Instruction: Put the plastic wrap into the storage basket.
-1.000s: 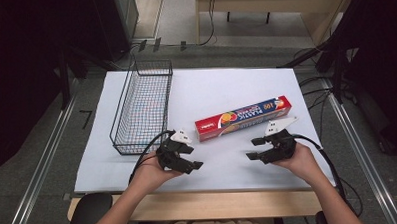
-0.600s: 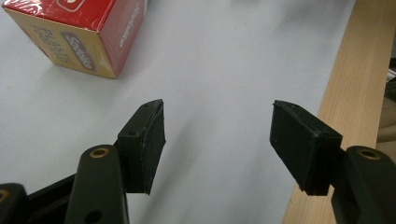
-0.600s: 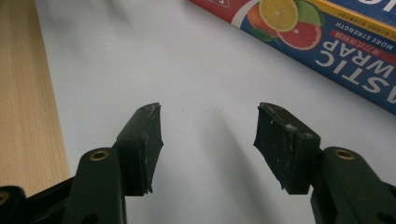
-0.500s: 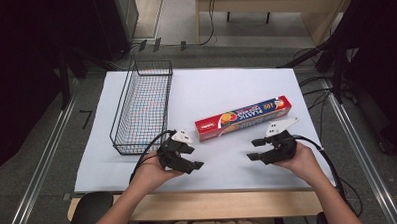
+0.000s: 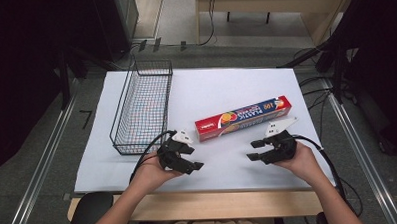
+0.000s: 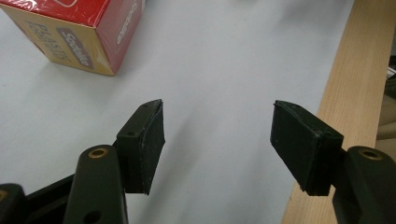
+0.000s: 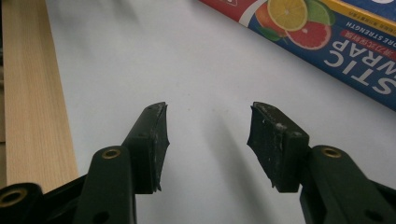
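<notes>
A long red and blue plastic wrap box (image 5: 243, 117) lies aslant on the white sheet, right of centre. My left gripper (image 5: 195, 157) rests near the front edge, just below the box's left end, pointing right. In the left gripper view the jaws (image 6: 217, 140) stand apart over bare sheet and have just been opening slightly, with the box end (image 6: 79, 32) ahead. My right gripper (image 5: 251, 150) sits below the box's right end, pointing left. Its jaws (image 7: 208, 140) have just been closing with nothing between them and still stand apart; the box (image 7: 327, 42) lies ahead.
A black wire basket (image 5: 152, 73) stands at the left of the white sheet (image 5: 220, 86). A wooden table edge (image 5: 189, 205) runs along the front, close to both hands. Cables trail from each gripper. Dark equipment and metal rails flank the table.
None visible in the high view; both hands and the box keep their places.
</notes>
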Demonstrator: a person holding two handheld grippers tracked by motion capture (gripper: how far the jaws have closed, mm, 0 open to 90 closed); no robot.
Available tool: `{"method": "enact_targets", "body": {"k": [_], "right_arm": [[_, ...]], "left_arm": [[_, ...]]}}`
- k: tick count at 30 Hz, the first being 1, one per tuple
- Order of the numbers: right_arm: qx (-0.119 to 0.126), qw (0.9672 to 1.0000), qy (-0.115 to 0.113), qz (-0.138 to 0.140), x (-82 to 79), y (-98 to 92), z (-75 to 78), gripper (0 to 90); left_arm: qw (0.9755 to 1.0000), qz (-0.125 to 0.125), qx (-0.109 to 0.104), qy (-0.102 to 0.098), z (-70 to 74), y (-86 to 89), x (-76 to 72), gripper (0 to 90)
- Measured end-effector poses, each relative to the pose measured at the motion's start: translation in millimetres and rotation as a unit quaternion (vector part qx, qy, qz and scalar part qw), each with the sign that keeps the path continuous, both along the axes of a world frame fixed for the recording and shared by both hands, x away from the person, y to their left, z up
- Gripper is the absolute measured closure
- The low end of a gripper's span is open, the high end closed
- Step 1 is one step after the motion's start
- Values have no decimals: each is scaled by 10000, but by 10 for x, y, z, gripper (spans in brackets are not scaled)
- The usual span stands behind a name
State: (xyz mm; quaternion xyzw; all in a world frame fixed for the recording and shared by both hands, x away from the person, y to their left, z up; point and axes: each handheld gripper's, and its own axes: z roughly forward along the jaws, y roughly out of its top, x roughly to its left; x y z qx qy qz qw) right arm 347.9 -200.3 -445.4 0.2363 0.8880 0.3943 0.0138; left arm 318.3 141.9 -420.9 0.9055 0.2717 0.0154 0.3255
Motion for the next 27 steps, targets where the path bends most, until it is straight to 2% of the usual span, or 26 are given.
{"method": "enact_targets", "body": {"k": [6,13,16,17,24,27], "right_arm": [[-4,10000,9,-22,1,-6,1,460],[51,9998,-167,-34,72,-77,135,454],[52,9998,-206,-61,159,-103,210,455],[-19,9997,-232,-74,229,-113,251,455],[-128,9994,-293,130,501,-128,399,443],[-188,9988,-411,199,610,-135,457,421]], "left_arm": [[10000,13,-11,-3,3,9,4,353],[10000,-37,-40,47,-1,-9,3,349],[10000,-55,-18,66,-4,-23,-13,346],[9999,-63,-42,65,-5,-26,-21,346],[9999,-73,-59,61,3,-4,-13,348],[9999,-80,-72,70,1,-7,-18,349]]}}
